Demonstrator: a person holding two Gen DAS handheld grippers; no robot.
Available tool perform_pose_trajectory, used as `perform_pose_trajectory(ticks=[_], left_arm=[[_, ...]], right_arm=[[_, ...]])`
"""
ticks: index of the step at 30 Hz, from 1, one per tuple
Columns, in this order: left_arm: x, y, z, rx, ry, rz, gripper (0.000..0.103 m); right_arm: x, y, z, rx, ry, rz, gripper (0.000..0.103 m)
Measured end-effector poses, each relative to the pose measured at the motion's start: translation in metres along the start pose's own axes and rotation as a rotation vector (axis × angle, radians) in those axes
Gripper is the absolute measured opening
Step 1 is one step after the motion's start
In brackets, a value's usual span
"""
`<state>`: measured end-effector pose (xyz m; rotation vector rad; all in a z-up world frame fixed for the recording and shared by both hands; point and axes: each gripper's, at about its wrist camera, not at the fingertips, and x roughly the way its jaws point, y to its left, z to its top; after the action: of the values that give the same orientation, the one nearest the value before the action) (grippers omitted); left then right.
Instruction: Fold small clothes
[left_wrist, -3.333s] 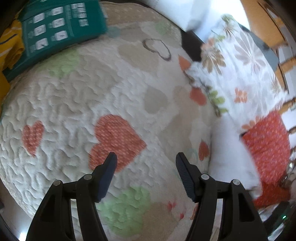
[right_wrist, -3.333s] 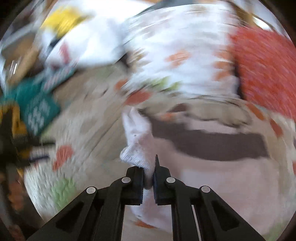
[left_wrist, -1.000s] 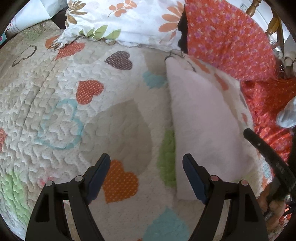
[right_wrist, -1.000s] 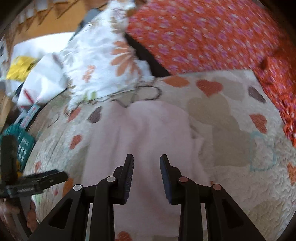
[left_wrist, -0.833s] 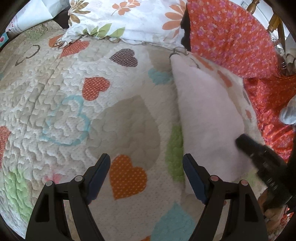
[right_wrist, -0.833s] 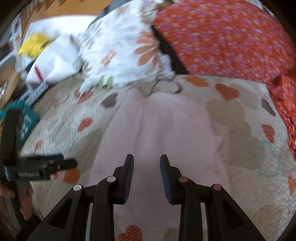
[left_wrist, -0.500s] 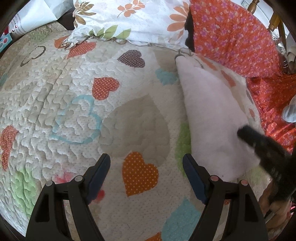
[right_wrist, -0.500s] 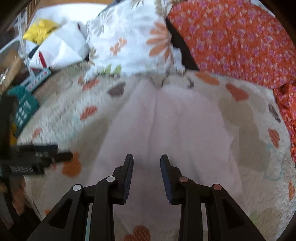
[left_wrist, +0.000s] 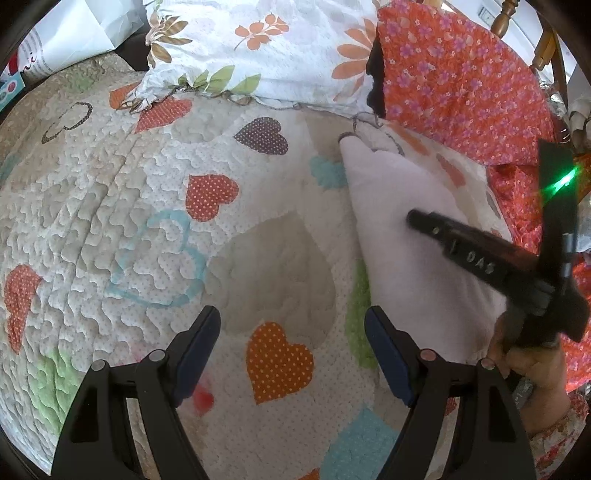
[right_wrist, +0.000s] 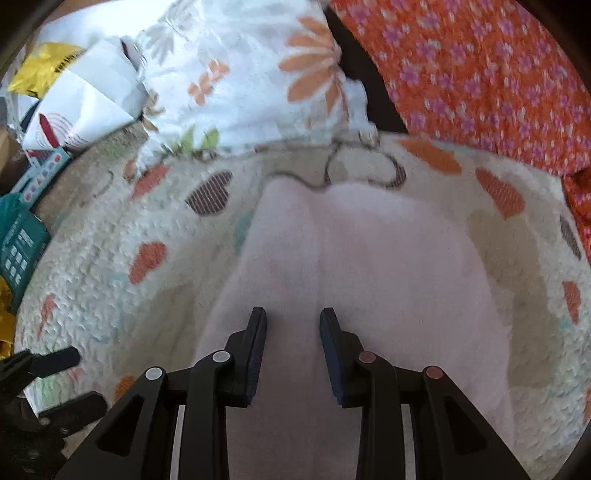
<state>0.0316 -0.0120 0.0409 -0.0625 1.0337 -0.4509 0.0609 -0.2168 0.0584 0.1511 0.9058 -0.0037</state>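
The near end of the pale pink garment (right_wrist: 354, 258) ran under the right gripper (right_wrist: 293, 332) and off the bottom edge, so its hem could not be seen. In the left wrist view that gripper's body covered the garment's far side. The floral pillow (right_wrist: 240, 74) was motion-smeared. The teal box (right_wrist: 20, 247) was cut by the left edge, its print too small to read.
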Motion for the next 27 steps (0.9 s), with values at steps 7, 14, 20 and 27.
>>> perform_pose_trajectory(ticks=[7, 14, 20, 27], left_arm=[[-0.003, 0.001, 0.0, 0.001, -0.007, 0.01, 0.08], [-0.016, -0.005, -0.003, 0.049, -0.056, 0.062, 0.08], [-0.025, -0.02, -0.011, 0.113, -0.109, 0.138, 0.08], [-0.048, -0.048, -0.035, 0.201, -0.258, 0.265, 0.086]], right_arm=[[0.025, 0.007, 0.006, 0.022, 0.074, -0.008, 0.033], [-0.013, 0.002, -0.005, 0.043, 0.013, 0.009, 0.033], [-0.071, -0.027, -0.047, 0.065, -0.025, -0.002, 0.043], [-0.114, -0.07, -0.106, 0.156, -0.027, -0.038, 0.047]])
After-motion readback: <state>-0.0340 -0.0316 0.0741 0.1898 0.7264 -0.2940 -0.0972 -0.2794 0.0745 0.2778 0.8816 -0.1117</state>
